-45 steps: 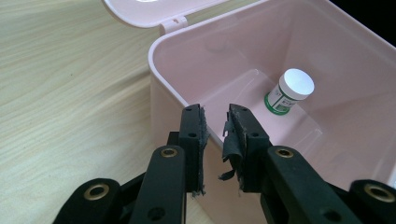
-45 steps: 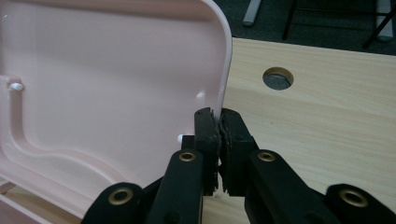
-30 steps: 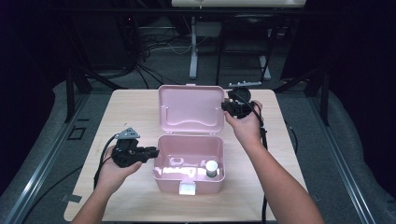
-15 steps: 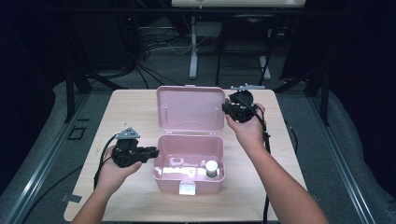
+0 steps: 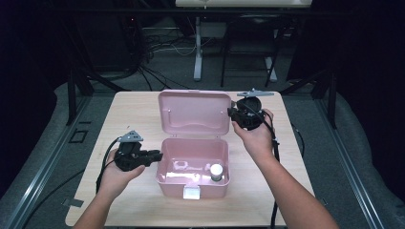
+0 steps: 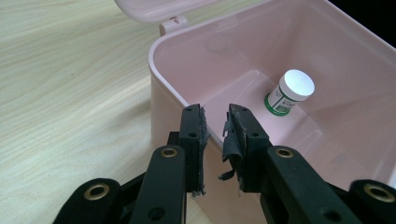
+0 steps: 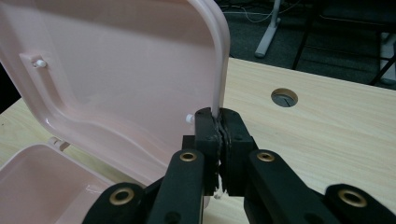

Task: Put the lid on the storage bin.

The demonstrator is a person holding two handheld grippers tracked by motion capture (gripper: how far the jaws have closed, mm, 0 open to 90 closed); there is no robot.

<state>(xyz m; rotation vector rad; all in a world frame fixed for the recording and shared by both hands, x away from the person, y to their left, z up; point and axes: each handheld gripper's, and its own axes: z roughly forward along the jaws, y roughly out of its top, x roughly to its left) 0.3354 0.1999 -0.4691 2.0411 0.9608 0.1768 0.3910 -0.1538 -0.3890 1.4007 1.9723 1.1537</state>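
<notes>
Since the earlier high-view frames, your right gripper (image 5: pixel 235 113) has stayed at the lid's right edge while the lid (image 5: pixel 194 112) has stood slightly more upright; your left gripper (image 5: pixel 155 156) has kept its place at the box's left wall. High view: a pink plastic box (image 5: pixel 193 185) with rounded corners sits open near the front of a pale wood-grain table (image 5: pixel 124 112), its hinged lid raised behind it and a whitish latch (image 5: pixel 191 192) at the front wall. A small bottle (image 5: pixel 216 171) with a white cap stands in the right part of the box interior. Dark cables and metal stand legs crowd the floor beyond the table. Left gripper view: your black jaws stand slightly apart, straddling the rim of the box's wall (image 6: pixel 180 93), with frayed grey padding (image 6: pixel 230 144) peeling from one jaw; whether they press the wall cannot be told. The bottle (image 6: pixel 289 93) shows a round white cap and a green-and-white label whose print is too small to read. Right gripper view: your jaws are pressed together on the lid's thin edge (image 7: pixel 219 70), pinching it. The lid's glossy inner face shows a moulded step and small white studs (image 7: pixel 39 62). A round cable hole (image 7: pixel 284 97) pierces the tabletop beyond the lid.
</notes>
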